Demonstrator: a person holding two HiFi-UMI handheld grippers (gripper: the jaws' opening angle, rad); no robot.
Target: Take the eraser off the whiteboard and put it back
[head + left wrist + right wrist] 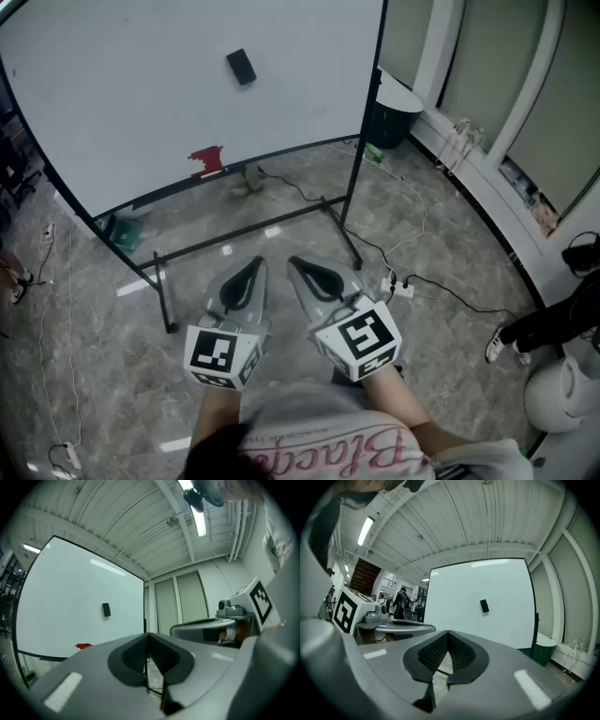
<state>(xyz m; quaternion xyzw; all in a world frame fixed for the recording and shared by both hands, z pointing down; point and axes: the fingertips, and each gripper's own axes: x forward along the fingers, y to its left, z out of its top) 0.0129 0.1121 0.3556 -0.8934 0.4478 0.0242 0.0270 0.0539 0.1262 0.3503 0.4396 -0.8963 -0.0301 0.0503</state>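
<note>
L gripper (255, 267), R gripper (295, 265): eraser (241, 67) well ahead.

The black rectangular eraser (241, 67) sits on the upper middle of the white framed whiteboard (112, 103). A red flat object (207, 159) sits at the board's lower edge. A dark round bin (392, 114) stands right of the board. The grey left gripper (253, 267) and grey right gripper (295, 265) lie side by side before the board, well apart from it.

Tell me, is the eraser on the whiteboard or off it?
On. The black eraser sits high on the whiteboard, nothing touching it.
</note>
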